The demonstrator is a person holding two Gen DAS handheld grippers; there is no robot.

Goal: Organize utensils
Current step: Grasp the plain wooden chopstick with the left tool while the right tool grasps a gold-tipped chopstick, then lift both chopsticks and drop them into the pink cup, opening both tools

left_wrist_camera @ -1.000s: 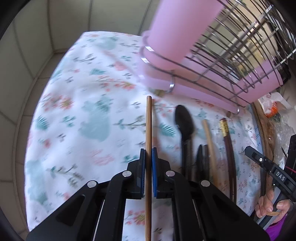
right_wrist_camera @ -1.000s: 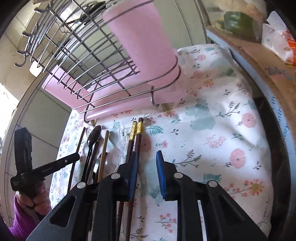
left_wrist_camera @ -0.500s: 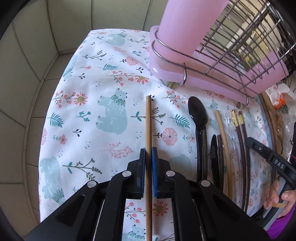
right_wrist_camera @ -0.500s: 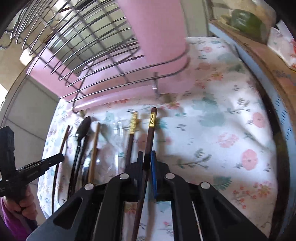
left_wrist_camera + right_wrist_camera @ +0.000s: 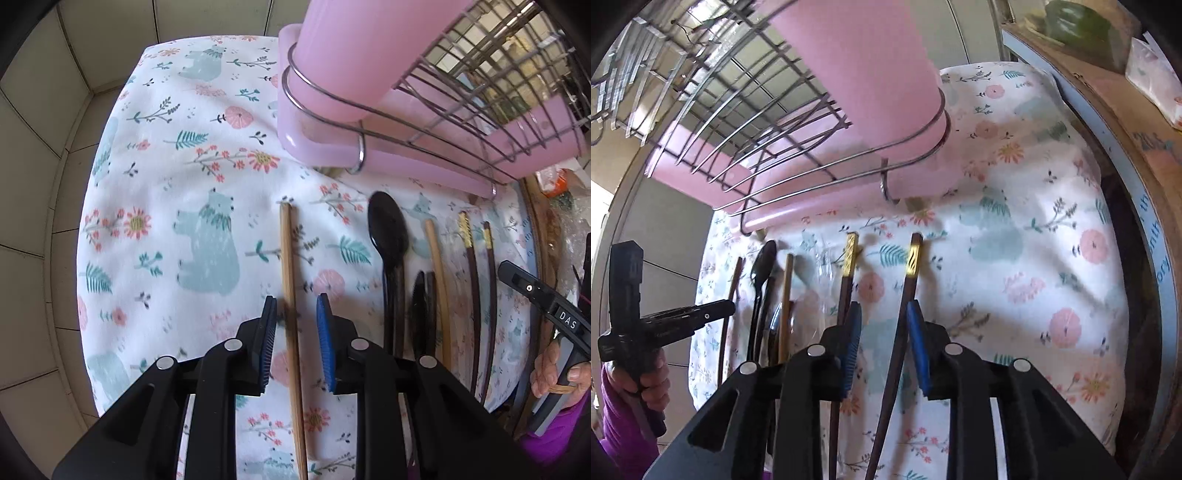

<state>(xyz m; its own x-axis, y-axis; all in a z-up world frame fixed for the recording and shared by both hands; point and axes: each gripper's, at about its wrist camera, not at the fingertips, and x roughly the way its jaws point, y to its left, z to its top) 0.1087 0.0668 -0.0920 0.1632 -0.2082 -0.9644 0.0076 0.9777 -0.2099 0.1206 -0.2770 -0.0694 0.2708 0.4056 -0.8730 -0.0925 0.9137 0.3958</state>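
My left gripper [image 5: 295,321] just opened; the bamboo chopstick [image 5: 290,280] lies loose between the pads, long axis near-to-far. My right gripper [image 5: 882,332] likewise just released one of two gold-banded chopsticks [image 5: 903,314], tip far.

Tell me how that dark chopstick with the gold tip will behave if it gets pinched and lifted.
The dark chopstick looks thin, straight and rigid, so it should lift stiffly, not droop. Its glossy finish suggests it may slip or pivot between the right gripper pads. Lying on the soft floral cloth, it probably won't roll far.
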